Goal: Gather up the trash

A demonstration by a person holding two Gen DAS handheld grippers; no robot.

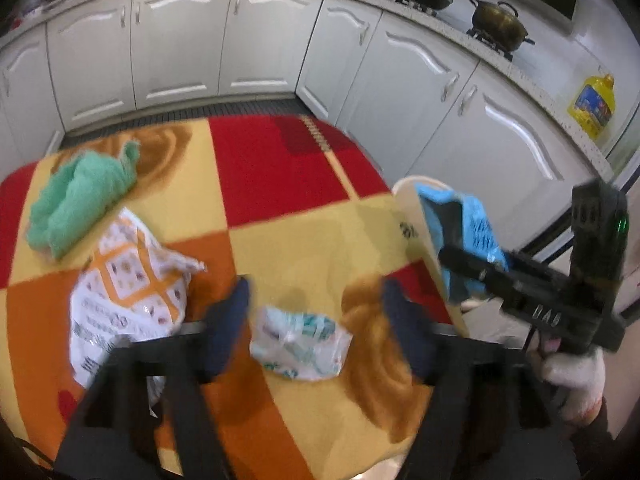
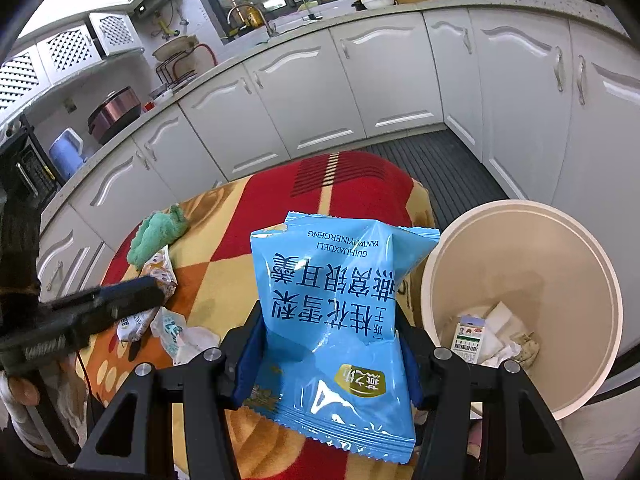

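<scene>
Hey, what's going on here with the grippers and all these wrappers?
A person is clearing trash off a table covered with a red, orange and yellow cloth. The right gripper is shut on a blue snack packet, held beside the cream bin, which already holds some scraps. The left gripper is open over a small crumpled white wrapper, not yet gripping it. A bigger white and orange bag and a green cloth lie on the table.

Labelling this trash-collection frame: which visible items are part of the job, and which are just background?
Job:
- blue snack packet, clamped in right gripper
- beige bin
- small white-green wrapper between the open left gripper fingers
- orange-white bag

Lying about:
- green cloth
- oil bottle
- pot
- patterned tablecloth
</scene>
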